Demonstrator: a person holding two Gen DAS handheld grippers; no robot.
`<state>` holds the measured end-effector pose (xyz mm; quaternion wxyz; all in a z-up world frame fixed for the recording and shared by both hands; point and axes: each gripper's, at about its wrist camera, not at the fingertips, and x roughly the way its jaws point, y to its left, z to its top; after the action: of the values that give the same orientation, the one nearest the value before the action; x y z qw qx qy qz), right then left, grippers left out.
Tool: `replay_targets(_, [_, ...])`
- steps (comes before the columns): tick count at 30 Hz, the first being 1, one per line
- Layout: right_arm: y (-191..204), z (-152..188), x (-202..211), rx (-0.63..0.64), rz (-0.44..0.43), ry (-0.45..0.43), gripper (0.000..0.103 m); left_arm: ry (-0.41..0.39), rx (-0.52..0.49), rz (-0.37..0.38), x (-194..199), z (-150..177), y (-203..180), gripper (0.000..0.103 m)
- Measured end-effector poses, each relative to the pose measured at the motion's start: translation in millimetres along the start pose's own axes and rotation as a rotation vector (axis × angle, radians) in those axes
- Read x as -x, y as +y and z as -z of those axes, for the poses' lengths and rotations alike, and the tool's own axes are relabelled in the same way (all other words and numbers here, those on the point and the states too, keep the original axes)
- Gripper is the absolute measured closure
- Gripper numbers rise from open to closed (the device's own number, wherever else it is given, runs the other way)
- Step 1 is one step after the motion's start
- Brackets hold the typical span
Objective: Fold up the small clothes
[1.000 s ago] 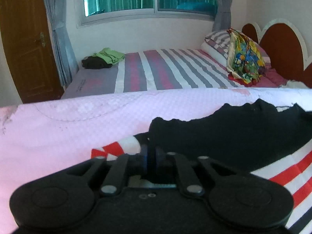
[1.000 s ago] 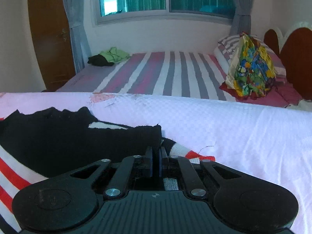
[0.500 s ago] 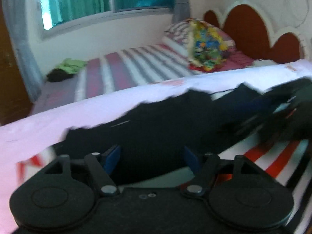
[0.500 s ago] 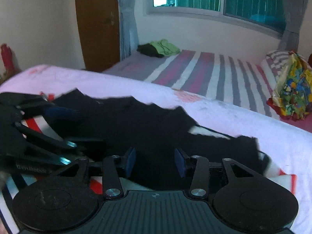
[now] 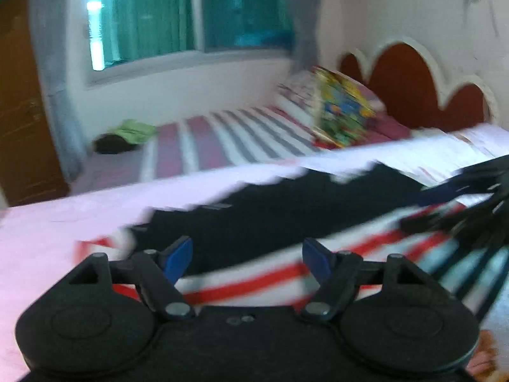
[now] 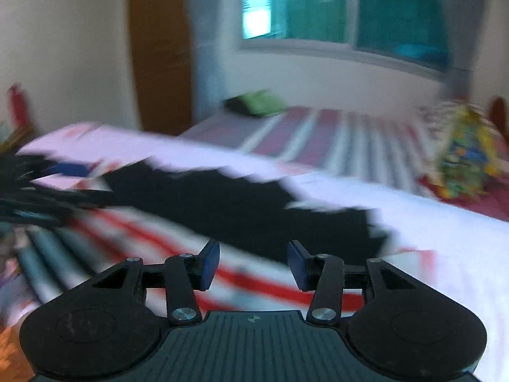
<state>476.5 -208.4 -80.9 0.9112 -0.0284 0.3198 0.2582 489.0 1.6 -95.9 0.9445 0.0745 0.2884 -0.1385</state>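
Note:
A small garment (image 5: 286,222), black on top with white and red stripes below, lies spread on the pink sheet (image 5: 47,238); it also shows in the right wrist view (image 6: 238,210). My left gripper (image 5: 247,256) is open and empty just above the striped part. My right gripper (image 6: 253,262) is open and empty over the stripes too. Each gripper appears blurred at the edge of the other's view: the right one (image 5: 470,197) at the right, the left one (image 6: 35,187) at the left. Both views are motion-blurred.
A second bed with a striped cover (image 5: 222,140) stands behind, with a colourful bag (image 5: 343,111) by its headboard (image 5: 413,89) and green and dark clothes (image 5: 127,133) at its foot. A brown door (image 6: 159,47) and a window (image 5: 191,16) are beyond.
Both grippers were shut on the garment's corners a second ago; they have opened, let go and pulled back, turning toward each other. The garment now lies flat.

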Motion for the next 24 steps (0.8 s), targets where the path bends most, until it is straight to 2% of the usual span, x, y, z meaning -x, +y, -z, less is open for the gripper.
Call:
replay_targets(1, [8.1, 2.6, -6.3, 0.007, 0.003, 0.025, 0.056, 0.030, -0.002, 0.024, -7.0, 2.5, -11.5, 0.033])
replay_targets(2, [14.8, 6.1, -11.8, 0.037, 0.020, 0.051, 0.056, 0.053, -0.009, 0.008, -13.1, 6.5, -19.0, 0.034])
replay_targets(4, [15.8, 16.2, -13.4, 0.093, 0.052, 0.083, 0.056, 0.083, -0.027, -0.020, -16.5, 21.3, -18.0, 0.025])
replay_targets(6, [-4.3, 32.3, -1.0, 0.059, 0.104, 0.080, 0.056, 0.071, 0.021, -0.044, -4.1, 34.0, 2.6, 0.017])
replay_targets(8, [-40.1, 44.2, 17.9, -0.014, 0.210, 0.092, 0.056, 0.080, 0.084, -0.085, 12.8, 47.2, 37.4, 0.017])
replay_targets(9, [-52.9, 48.9, 25.9, -0.038, 0.222, 0.096, 0.056, 0.078, 0.096, -0.109, 20.9, 54.6, 50.2, 0.016])
replay_targets(11, [-60.9, 51.4, 40.5, -0.087, 0.215, 0.088, 0.056, 0.074, 0.119, -0.115, 32.5, 52.9, 57.9, 0.020])
replay_targets(12, [-53.2, 47.5, 46.8, -0.099, 0.213, 0.061, 0.056, 0.072, 0.125, -0.128, 35.4, 49.5, 52.5, 0.027])
replay_targets(15, [-10.0, 31.0, 48.3, -0.077, 0.128, 0.005, 0.056, 0.030, 0.064, -0.078, 34.4, 35.4, 13.9, 0.027])
replay_targets(17, [16.9, 28.5, 37.7, -0.038, 0.097, 0.032, 0.056, 0.011, 0.025, -0.040, 34.2, 32.0, -16.3, 0.026])
replay_targets(19, [30.7, 36.7, 22.8, -0.027, 0.108, 0.083, 0.056, 0.034, 0.007, -0.008, 29.0, 38.3, -35.5, 0.023])
replay_targets(20, [33.6, 44.8, 18.1, -0.016, 0.135, 0.109, 0.056, 0.054, -0.012, -0.011, 26.4, 43.1, -39.6, 0.023])
replay_targets(22, [33.8, 64.7, 23.6, 0.053, 0.158, 0.092, 0.056, 0.066, -0.041, -0.041, 28.8, 60.4, -35.9, 0.021])
replay_targets(24, [23.4, 76.9, 43.1, 0.048, 0.162, 0.094, 0.056, 0.063, 0.003, -0.057, 41.7, 70.7, -15.2, 0.021])
